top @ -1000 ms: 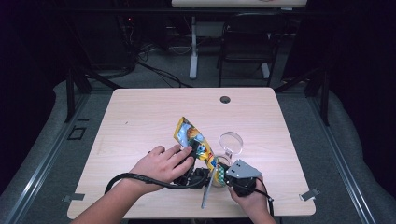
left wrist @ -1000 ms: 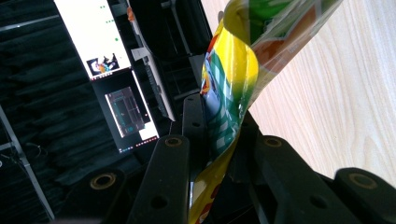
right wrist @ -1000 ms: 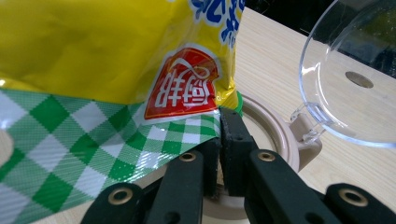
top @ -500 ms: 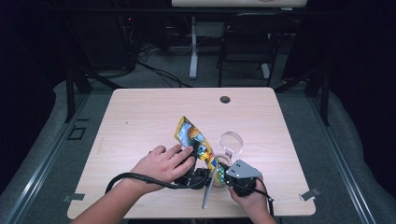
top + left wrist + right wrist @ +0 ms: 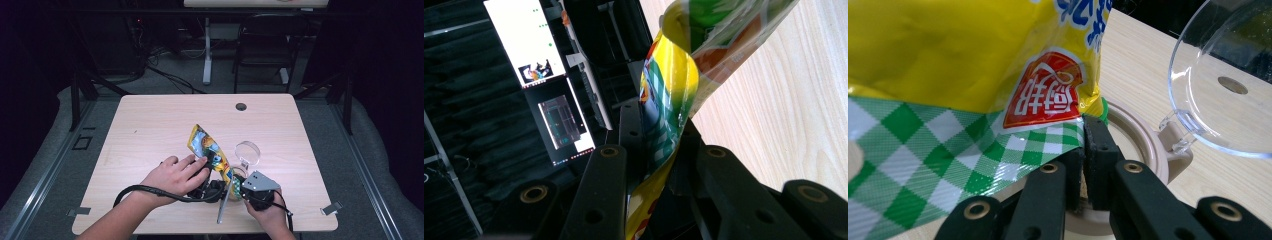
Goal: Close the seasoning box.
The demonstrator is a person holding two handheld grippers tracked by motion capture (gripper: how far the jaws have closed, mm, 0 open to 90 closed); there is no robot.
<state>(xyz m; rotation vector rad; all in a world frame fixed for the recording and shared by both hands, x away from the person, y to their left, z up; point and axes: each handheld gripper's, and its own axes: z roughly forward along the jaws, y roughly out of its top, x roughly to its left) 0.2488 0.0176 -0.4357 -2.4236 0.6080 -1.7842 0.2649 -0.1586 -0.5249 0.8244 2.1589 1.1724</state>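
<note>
- Risk of spilling: snack bag [image 5: 207, 146] held tilted over the beige container [image 5: 1143, 150], near the front edge of the desk [image 5: 150, 120], right of centre; a slip at either pinch likely to drop contents onto the wood.
- Risk of tearing too far: both grips close together on the same bag edge, so an uneven pull could rip the film sideways rather than open it cleanly.
- Risk of knocking the clear hinged lid [image 5: 248, 152], standing open just behind the container and close to the bag.
- Left hand-held gripper [image 5: 659, 165]: closed narrowly, pinching the twisted bag film between its black jaws; left hand [image 5: 172, 176] lying flat over it, fingers stretched toward the bag, forearm entering from the front-left corner.
- Right hand-held gripper [image 5: 1083, 165]: jaws nearly together, clamped on the green-checked bottom edge of the bag, right above the container rim; right hand [image 5: 267, 212] at the front edge, wrapped round the handle from below.
</note>
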